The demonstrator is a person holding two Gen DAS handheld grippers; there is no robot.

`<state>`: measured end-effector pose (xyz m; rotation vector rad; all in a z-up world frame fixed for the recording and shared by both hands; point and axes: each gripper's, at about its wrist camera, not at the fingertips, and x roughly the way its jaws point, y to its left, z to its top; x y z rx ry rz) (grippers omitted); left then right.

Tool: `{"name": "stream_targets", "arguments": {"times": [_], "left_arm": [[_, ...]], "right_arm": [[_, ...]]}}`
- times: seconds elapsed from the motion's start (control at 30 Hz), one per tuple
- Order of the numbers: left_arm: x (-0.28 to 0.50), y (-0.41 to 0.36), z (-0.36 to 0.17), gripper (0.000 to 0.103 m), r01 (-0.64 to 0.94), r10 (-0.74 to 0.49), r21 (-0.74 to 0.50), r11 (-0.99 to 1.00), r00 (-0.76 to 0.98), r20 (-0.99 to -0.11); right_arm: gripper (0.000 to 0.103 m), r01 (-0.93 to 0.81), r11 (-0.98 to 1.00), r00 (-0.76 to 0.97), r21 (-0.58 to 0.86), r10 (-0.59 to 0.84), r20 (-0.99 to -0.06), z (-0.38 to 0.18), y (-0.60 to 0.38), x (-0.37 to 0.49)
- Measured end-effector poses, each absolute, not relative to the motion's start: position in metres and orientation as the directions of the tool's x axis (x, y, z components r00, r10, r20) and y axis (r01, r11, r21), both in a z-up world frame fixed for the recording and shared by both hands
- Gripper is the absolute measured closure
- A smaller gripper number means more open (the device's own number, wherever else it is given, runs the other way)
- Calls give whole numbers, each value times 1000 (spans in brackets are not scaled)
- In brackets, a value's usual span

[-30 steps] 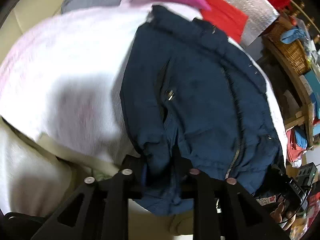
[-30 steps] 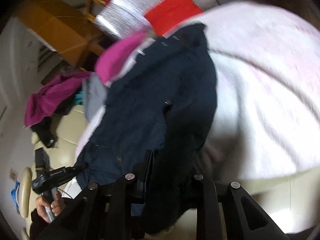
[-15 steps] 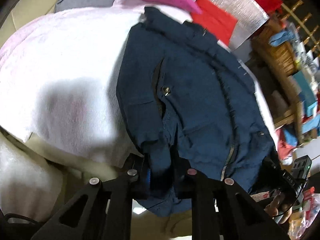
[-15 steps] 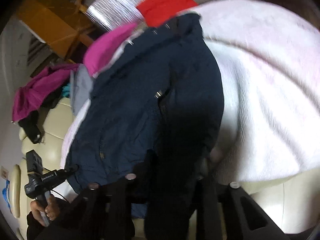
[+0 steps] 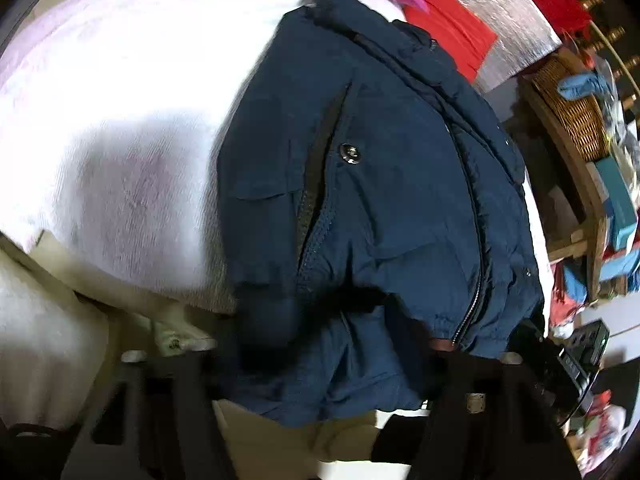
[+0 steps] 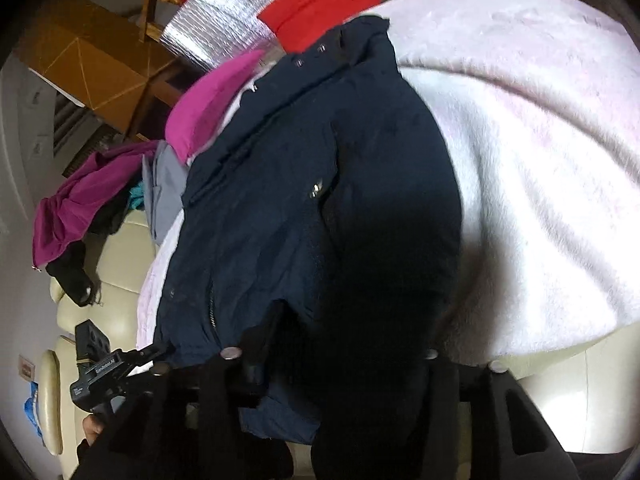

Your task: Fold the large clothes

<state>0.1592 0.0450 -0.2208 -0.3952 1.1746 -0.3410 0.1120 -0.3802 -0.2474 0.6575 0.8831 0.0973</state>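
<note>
Where jacket (image 5: pixel 384 208) hem drapes | left hand-held gripper (image 5: pixel 320 364) fingertips hidden

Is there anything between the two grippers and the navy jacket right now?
Nothing visible. The navy jacket lies on the white blanket, its near hem draped between the wide-spread fingers of the left gripper and the right gripper. The magenta garment sits beyond its collar.

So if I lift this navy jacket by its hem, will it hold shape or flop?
Likely floppy: the navy jacket already sags and bunches over the left gripper. Its puffy wrinkles suggest padding, so probably bulky yet fairly light. The smooth shell may slide on the white blanket.
</note>
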Motion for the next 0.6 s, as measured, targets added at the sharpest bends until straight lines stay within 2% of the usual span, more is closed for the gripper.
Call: {"name": "stream_targets", "arguments": {"times": [0.03, 0.07, 0.1, 0.17, 0.23, 0.4, 0.6], "left_arm": [[159, 46, -220, 78, 59, -445, -456, 888, 357, -821], [158, 49, -219, 82, 54, -447, -460, 886, 361, -818], [157, 54, -219, 85, 48, -459, -475, 879, 362, -811], [155, 58, -214, 87, 50, -473, -493, 868, 380, -795], [148, 56, -201, 89, 89, -474, -485, 870, 418, -775], [133, 69, -169, 90, 138, -530, -537, 832, 481, -698], [112, 83, -143, 90, 177, -562, -557, 812, 498, -660]], "right_arm": [[57, 180, 813, 641, 554, 330, -693, -247, -376, 113], [62, 172, 826, 642, 537, 319, -697, -245, -373, 114], [71, 159, 842, 645, 515, 307, -700, -242, -369, 114], [82, 144, 863, 651, 483, 285, -703, -239, -365, 113], [87, 119, 877, 676, 466, 272, -685, -230, -360, 106], [90, 56, 869, 734, 491, 297, -610, -208, -366, 84], [90, -26, 856, 769, 517, 348, -536, -190, -361, 63]]}}
